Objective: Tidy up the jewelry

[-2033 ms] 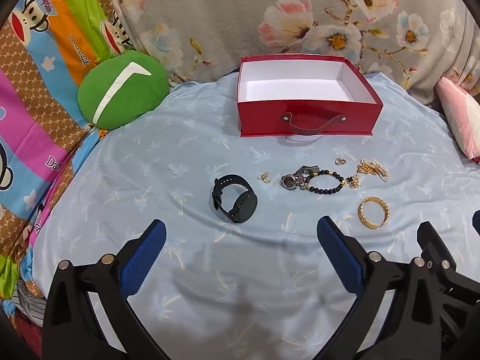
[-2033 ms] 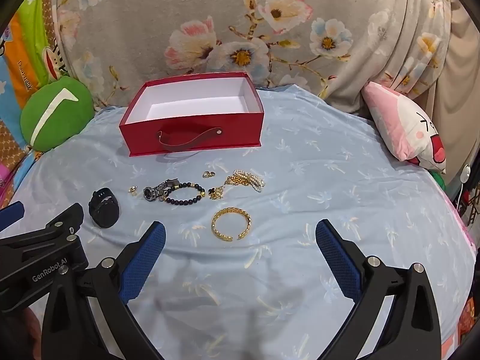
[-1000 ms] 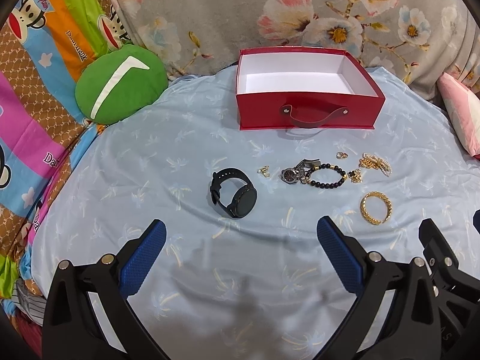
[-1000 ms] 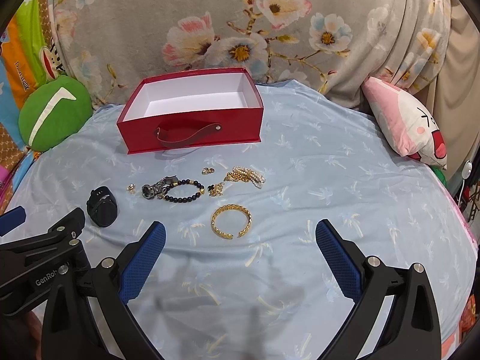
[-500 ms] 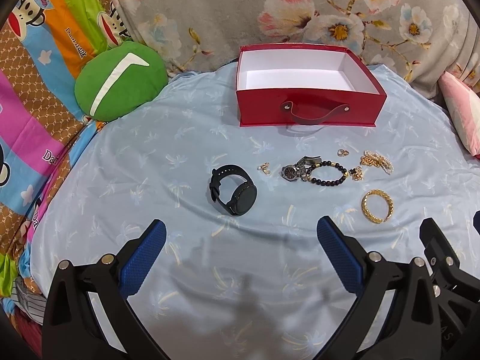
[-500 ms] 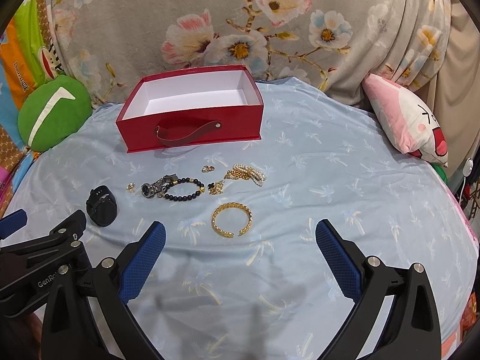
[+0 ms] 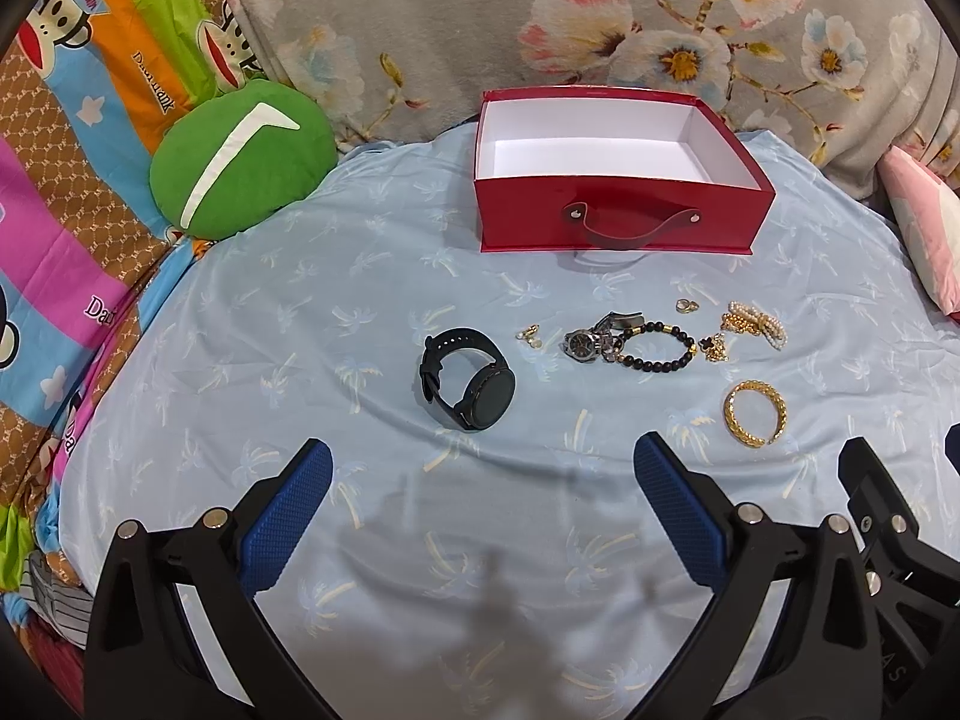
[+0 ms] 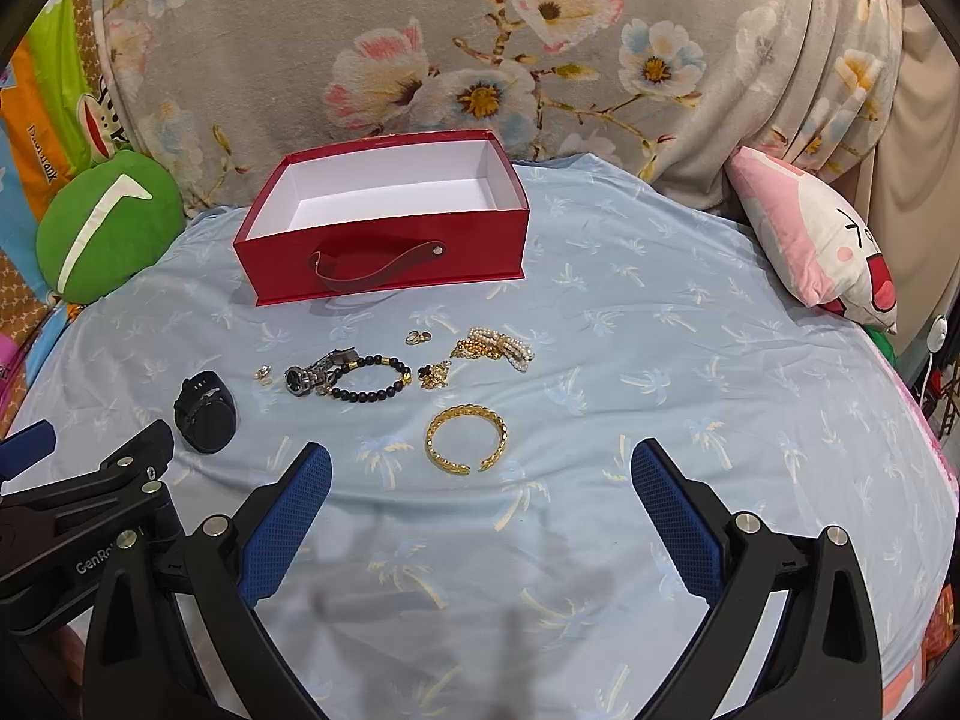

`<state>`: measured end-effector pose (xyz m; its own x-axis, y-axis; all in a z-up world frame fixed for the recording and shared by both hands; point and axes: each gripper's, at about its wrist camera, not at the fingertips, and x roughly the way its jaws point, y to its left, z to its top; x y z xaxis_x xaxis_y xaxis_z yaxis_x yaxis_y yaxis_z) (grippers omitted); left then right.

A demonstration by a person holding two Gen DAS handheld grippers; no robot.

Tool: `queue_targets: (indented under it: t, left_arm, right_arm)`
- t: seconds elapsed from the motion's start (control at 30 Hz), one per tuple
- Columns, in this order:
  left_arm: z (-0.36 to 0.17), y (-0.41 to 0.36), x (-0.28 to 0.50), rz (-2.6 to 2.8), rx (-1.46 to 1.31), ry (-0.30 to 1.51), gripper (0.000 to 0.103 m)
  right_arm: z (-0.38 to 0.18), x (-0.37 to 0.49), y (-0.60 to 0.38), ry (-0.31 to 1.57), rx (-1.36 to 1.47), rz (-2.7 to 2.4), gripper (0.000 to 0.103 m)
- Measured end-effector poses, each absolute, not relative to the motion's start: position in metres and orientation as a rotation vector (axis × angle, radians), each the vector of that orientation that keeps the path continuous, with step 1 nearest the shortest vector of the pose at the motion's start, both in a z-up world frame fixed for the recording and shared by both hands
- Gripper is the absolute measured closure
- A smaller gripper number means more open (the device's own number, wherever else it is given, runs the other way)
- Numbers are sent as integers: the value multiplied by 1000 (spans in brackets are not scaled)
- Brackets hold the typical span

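Observation:
An empty red box point(image 7: 612, 222) point(image 8: 384, 258) with a white inside stands at the back of the blue sheet. In front of it lie a black smartwatch point(image 7: 471, 381) point(image 8: 205, 411), small gold earrings point(image 7: 528, 336), a silver watch point(image 7: 591, 342) point(image 8: 312, 375), a black bead bracelet point(image 7: 657, 348) point(image 8: 372, 381), a gold ring point(image 8: 418, 336), a pearl and gold chain pile point(image 7: 750, 327) point(image 8: 495, 348) and a gold bangle point(image 7: 755, 414) point(image 8: 467, 441). My left gripper point(image 7: 480, 480) is open, just short of the smartwatch. My right gripper point(image 8: 480, 480) is open, just short of the bangle.
A green round cushion point(image 7: 237, 159) sits at the back left, and a pink plush pillow point(image 8: 822, 240) at the right. A floral blanket point(image 8: 480, 48) rises behind the box. A striped cartoon cover point(image 7: 60, 180) borders the sheet's left side.
Both views have shifted only slightly over the two seconds. Nothing on the sheet has moved, and both grippers stay open.

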<state>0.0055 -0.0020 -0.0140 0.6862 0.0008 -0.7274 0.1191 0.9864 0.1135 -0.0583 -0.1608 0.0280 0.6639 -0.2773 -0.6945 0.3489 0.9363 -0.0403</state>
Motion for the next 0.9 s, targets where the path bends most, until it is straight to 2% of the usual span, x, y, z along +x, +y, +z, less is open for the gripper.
queue_targets:
  t: [0.9]
  left_arm:
    - [-12,0,6,-68,158,812,5]
  right_arm:
    - [26,-58,-161,771,105,-353,5]
